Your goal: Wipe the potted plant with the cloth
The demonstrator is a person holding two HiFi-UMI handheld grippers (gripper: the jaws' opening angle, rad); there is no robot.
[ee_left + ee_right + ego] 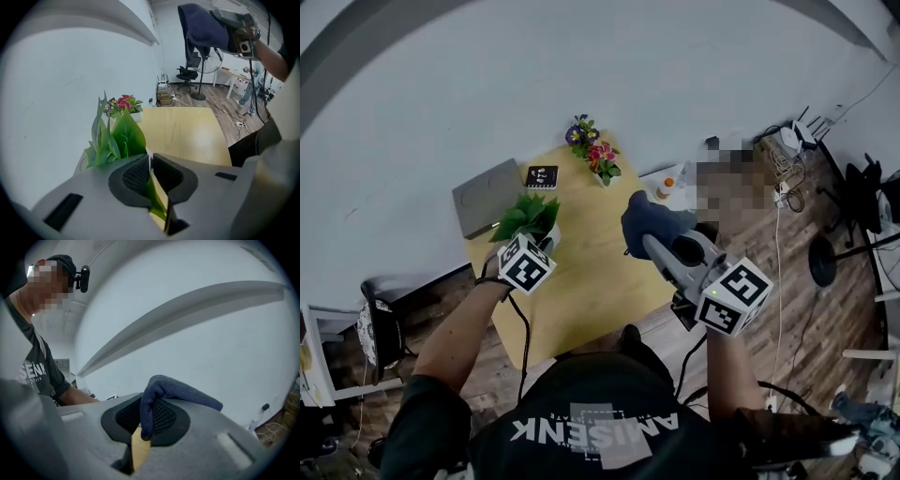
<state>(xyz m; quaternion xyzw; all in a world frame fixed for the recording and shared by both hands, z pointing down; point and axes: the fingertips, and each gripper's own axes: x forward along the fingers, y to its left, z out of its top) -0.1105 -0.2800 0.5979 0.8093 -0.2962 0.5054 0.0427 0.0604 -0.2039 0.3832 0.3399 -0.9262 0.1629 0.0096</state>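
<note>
Table (pixel 581 272): against the wall, ahead of the person.
Potted plant (pixel 528 217): on the table's left side, just right of the flat board (pixel 487 195).
Small box (pixel 542 176): behind the Potted plant.
Flowers (pixel 595 153): at the table's far edge.
Bottle (pixel 666 187): by the far right corner.
Cloth (pixel 652 220): between the right gripper's (pixel 146 420) jaws, above the table's right edge.
Left gripper (pixel 151 164): just before the Potted plant, with a leaf showing in its jaw gap.

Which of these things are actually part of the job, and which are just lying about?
In use: potted plant, blue cloth, left gripper pinching a leaf, right gripper holding the cloth.
Lying about: flower arrangement, grey flat box, small black item, orange-capped bottle.
</note>
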